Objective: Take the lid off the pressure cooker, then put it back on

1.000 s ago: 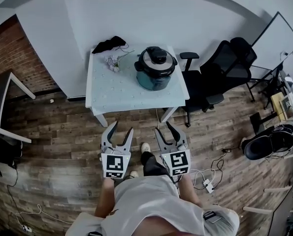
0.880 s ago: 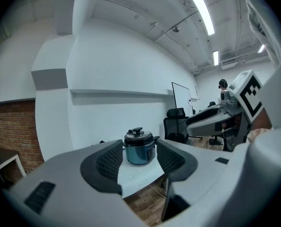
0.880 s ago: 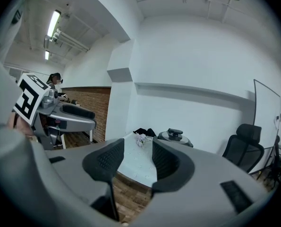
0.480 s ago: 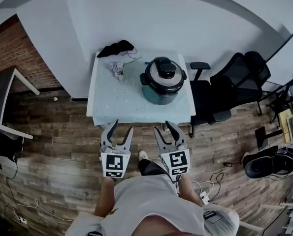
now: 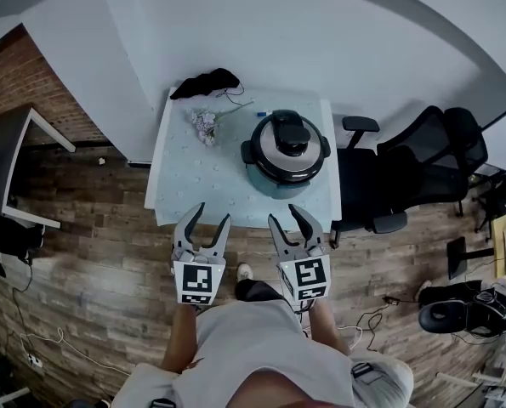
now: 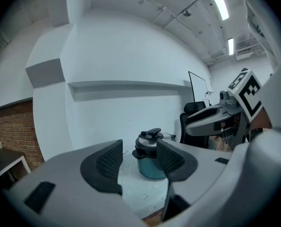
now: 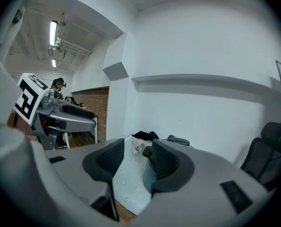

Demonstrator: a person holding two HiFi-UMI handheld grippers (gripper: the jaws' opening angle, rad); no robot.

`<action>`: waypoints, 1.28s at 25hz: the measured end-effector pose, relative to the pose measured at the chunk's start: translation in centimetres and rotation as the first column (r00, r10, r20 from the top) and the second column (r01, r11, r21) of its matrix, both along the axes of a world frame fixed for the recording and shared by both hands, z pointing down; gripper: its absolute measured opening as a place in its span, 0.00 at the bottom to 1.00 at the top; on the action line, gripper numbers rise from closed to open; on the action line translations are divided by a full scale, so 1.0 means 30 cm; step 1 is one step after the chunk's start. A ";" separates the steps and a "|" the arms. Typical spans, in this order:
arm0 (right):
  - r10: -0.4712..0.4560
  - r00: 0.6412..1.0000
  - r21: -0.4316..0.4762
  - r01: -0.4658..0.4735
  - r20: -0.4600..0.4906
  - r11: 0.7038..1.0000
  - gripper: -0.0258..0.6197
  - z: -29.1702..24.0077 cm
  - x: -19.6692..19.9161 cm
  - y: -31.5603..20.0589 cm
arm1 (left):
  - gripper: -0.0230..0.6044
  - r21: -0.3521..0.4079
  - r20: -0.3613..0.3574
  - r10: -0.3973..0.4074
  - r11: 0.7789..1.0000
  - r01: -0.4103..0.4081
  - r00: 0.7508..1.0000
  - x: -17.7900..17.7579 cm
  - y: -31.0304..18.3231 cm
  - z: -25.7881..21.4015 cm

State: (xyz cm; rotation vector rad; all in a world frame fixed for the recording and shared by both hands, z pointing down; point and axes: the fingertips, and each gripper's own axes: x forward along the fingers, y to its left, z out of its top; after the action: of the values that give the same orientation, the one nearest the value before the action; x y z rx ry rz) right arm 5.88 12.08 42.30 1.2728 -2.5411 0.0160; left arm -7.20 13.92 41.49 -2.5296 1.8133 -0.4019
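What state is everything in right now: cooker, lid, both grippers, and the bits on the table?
pressure cooker: upright on the table.
lid: seated on the cooker, not yet taken off.
left gripper: open, empty, at the table's near edge.
right gripper: open, empty, at the table's near edge.
flowers: lying on the table.
black cloth: bunched at the table's far edge.

Bright even light, ceiling tubes (image 6: 219,1) glaring, fisheye-warped edges

L gripper (image 5: 213,215) & R gripper (image 5: 284,217): grey, dark-padded fingers (image 5: 190,225), b/w marker cubes (image 5: 196,283); pale tee (image 5: 253,347).
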 end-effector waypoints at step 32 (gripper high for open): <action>0.043 0.999 0.026 -0.043 -0.009 0.999 0.33 -0.015 0.070 -0.374 | 0.39 0.052 0.011 0.030 0.998 -0.030 1.000 0.052 -0.390 -0.054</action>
State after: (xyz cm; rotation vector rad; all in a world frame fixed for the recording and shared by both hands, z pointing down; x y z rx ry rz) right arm 7.98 0.86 41.85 1.3340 -2.5137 -0.0131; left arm -5.65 2.23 39.88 -2.5125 1.7565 -0.3612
